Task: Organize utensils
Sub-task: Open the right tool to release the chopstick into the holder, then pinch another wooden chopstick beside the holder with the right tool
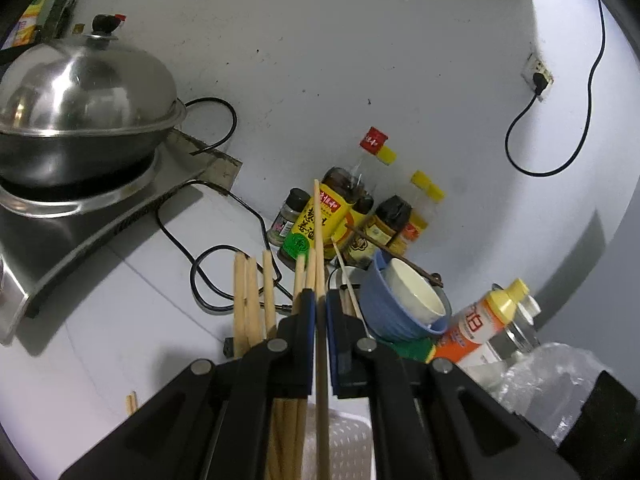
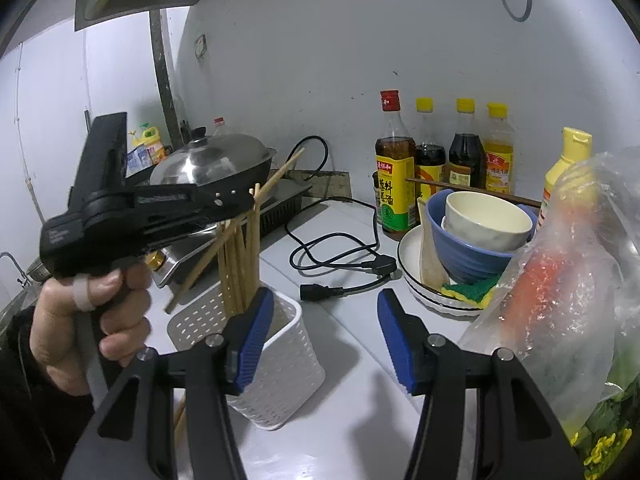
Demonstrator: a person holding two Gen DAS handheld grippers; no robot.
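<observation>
Now we see the left gripper (image 1: pixel 320 304) clamped tight on one chopstick (image 1: pixel 318 216) above the white holder (image 2: pixel 280 360), while the right gripper (image 2: pixel 326 340) gapes half-wide, empty.

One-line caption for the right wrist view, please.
Left gripper holds one chopstick slanted over the white holder of chopsticks; right gripper open and empty beside it.
</observation>
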